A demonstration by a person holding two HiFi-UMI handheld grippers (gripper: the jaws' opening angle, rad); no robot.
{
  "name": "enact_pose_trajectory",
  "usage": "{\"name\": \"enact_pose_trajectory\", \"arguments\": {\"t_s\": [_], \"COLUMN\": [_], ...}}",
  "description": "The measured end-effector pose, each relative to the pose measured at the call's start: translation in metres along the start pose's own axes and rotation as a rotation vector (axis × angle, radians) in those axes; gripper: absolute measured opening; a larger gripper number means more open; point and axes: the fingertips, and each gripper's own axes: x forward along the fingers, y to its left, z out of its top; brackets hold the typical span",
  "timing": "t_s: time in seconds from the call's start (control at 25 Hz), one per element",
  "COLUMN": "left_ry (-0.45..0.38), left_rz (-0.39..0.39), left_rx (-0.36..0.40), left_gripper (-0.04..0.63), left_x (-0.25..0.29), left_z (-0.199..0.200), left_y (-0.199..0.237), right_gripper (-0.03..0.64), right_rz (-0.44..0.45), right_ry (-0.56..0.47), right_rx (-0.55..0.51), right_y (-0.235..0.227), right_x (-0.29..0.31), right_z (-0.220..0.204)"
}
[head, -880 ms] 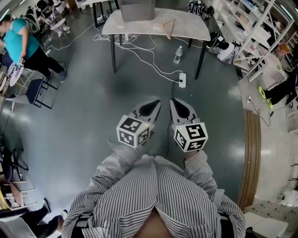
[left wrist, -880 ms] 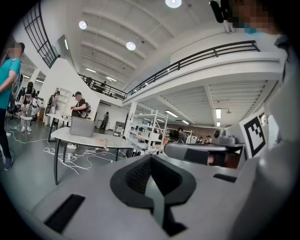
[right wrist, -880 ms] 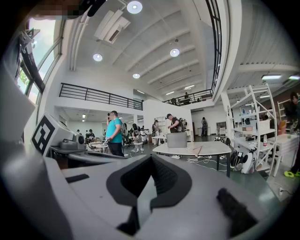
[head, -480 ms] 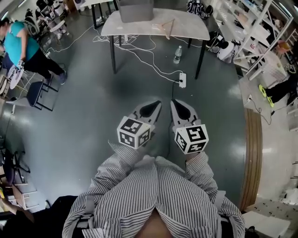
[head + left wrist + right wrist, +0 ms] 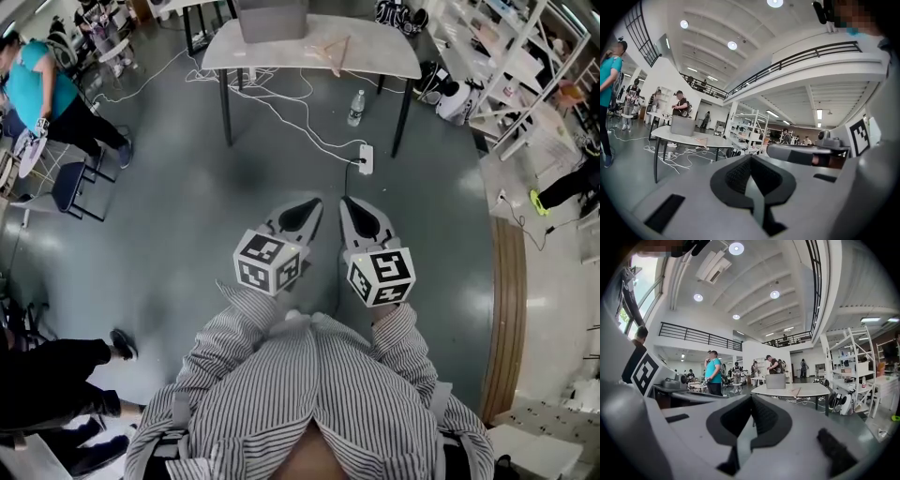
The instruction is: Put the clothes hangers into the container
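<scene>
The surface [image 5: 375,52], a pale table, stands at the far end of the floor, well apart from the person. The grey container [image 5: 272,19] sits on its far left part. The wooden clothes hangers [image 5: 330,52] lie on the surface just right of the container, outside it; their count cannot be told. The left gripper [image 5: 309,211] and right gripper [image 5: 356,211] are fully closed on nothing, side by side near the body. Judgement: no hanger is placed; approach, pickup and placement all remain.
</scene>
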Motion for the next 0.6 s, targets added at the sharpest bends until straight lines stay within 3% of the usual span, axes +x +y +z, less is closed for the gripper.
{"name": "enact_pose_trajectory", "arguments": {"t_s": [0.6], "left_ry": [-0.008], "left_rz": [0.022], "left_rx": [0.035], "left_gripper": [0.008], "left_x": [0.029], "left_z": [0.010], "left_y": [-0.011], "right_gripper": [0.014], "right_rz": [0.046], "right_ry": [0.000], "right_rx": [0.019], "right_y": [-0.028], "right_x": [-0.004], "right_z": [0.000]}}
